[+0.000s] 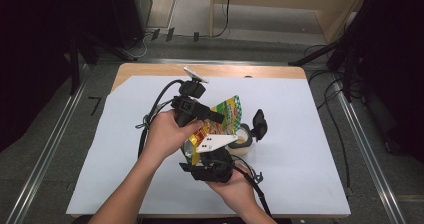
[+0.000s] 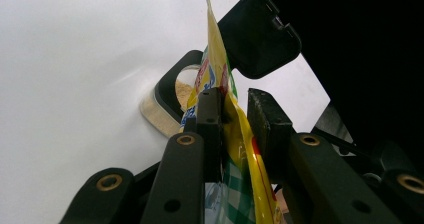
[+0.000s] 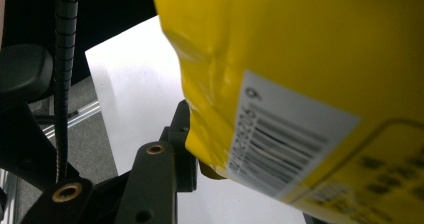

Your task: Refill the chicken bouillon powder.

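Both grippers are on the same yellow snack pouch [image 1: 223,118] right now, roughly dead centre of the white table cover [image 1: 300,134] in the high view.

The left gripper [image 2: 230,109] has its jaws pulled in to a narrow gap with the pouch [image 2: 235,129] running straight up between them. In the left gripper view the near pad looks pressed flat against the film and the far one sits just off the other face, so I'd call it pinched on the pouch near its edge rather than just straddling it. In the high view that gripper [image 1: 212,116] comes in from about 10 o'clock of the pouch, with my left hand [image 1: 167,134] wrapped round its body.

The right gripper [image 1: 192,156] is at about 6 o'clock of the pouch – jaws maybe a third open. In the right gripper view the barcode side of the pouch [image 3: 300,84] fills the upper right, and its bottom corner is tucked against the one pad [image 3: 182,139] I can see. The other jaw is hidden behind the pouch, so I can't tell for sure that it's clamped. My right hand [image 1: 237,184] is under it.

At 3 o'clock of the pouch there's a small clear container [image 1: 242,140] with tan powder in it, its black flip lid [image 1: 259,124] standing open. In the left gripper view it [image 2: 170,101] sits right behind the pouch – the pouch hangs tilted above its mouth.
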The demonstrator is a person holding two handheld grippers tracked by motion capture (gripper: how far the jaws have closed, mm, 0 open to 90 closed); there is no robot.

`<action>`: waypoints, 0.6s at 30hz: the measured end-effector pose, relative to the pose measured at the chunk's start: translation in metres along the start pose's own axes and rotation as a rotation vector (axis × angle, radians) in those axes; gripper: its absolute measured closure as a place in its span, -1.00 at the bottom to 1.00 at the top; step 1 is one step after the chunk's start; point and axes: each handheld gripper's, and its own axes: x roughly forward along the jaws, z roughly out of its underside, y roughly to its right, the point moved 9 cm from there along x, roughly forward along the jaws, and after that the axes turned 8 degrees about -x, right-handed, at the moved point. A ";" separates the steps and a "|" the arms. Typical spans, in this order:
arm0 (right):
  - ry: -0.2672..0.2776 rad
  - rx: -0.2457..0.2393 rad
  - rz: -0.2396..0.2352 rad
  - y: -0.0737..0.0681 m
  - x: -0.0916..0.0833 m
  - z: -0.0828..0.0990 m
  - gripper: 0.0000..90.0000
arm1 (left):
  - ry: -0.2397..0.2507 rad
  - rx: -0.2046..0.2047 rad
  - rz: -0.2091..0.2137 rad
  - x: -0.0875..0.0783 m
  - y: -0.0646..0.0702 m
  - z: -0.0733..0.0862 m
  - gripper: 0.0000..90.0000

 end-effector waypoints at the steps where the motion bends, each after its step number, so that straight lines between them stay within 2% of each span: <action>1: 0.000 0.000 0.000 0.000 0.000 0.000 0.42 | 0.000 -0.001 0.000 0.000 0.000 0.000 0.71; 18: -0.004 0.004 0.009 0.002 0.000 0.002 0.42 | -0.006 -0.003 0.000 0.003 0.001 0.001 0.69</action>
